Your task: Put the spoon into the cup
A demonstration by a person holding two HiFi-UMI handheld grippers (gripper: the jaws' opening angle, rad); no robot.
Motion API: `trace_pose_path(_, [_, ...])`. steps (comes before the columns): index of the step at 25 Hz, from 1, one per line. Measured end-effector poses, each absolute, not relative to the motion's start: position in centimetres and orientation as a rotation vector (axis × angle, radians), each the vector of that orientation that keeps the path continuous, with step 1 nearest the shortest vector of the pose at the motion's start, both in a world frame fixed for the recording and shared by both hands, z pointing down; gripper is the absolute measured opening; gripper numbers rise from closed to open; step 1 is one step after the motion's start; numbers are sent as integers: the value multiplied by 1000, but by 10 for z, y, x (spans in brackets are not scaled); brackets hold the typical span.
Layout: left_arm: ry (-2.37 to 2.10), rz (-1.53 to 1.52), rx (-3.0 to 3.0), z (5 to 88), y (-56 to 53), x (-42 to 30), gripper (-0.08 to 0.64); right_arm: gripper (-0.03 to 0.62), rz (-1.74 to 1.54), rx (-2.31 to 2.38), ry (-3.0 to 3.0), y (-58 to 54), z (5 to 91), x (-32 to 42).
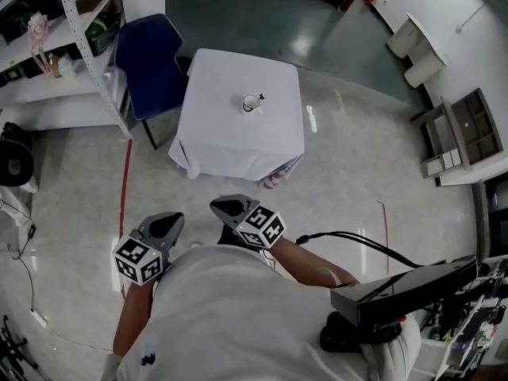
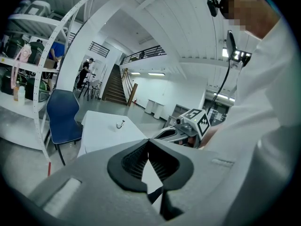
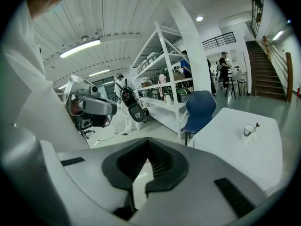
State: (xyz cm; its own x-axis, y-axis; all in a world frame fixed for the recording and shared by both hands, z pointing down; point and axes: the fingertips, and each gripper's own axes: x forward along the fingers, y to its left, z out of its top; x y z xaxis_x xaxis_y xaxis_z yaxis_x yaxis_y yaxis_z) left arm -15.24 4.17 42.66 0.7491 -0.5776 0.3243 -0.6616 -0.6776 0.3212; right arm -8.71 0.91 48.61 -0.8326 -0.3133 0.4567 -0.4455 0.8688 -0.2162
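A small white cup [image 1: 251,102] stands near the middle of a table with a white cloth [image 1: 230,137]. A dark-tipped spoon [image 1: 259,98] leans out of the cup, and its handle [image 3: 256,125] shows above the cup [image 3: 248,131] in the right gripper view. The cup [image 2: 120,125] is tiny and far off in the left gripper view. Both grippers are close to the person's body, well short of the table. My left gripper [image 1: 170,217] [image 2: 148,141] is shut with nothing in it. My right gripper [image 1: 221,205] [image 3: 149,141] is also shut and holds nothing.
A blue chair [image 1: 151,62] stands at the table's left side, beside white shelving [image 1: 75,50] loaded with items. White cabinets [image 1: 460,137] line the right wall. A red tape line [image 1: 125,185] runs along the floor. People [image 3: 225,67] stand far off by a staircase.
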Motion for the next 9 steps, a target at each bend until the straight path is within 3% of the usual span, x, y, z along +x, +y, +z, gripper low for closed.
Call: trace_pose_path(9, [-926, 282, 2509, 429, 55, -157, 11, 8, 479, 553, -2619, 27, 491, -94])
